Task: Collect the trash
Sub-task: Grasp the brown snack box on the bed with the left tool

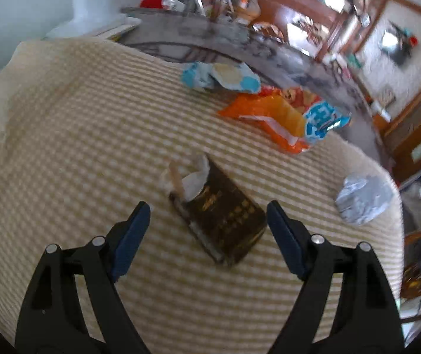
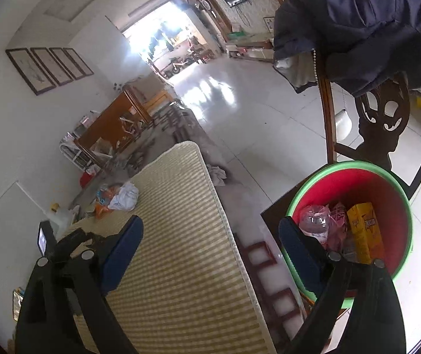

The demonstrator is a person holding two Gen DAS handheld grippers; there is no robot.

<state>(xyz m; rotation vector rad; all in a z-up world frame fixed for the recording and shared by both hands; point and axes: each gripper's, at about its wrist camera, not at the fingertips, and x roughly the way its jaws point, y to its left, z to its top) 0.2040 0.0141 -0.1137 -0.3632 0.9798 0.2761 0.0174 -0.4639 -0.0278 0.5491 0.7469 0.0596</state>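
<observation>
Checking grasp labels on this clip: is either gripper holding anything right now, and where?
Nothing is held. The left gripper is open above the dark brown carton; the right gripper is open and empty beside the green-rimmed red bin.

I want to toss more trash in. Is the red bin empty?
Not empty. The bin already holds a yellow box and a crumpled pink bag, with room above them.
</observation>
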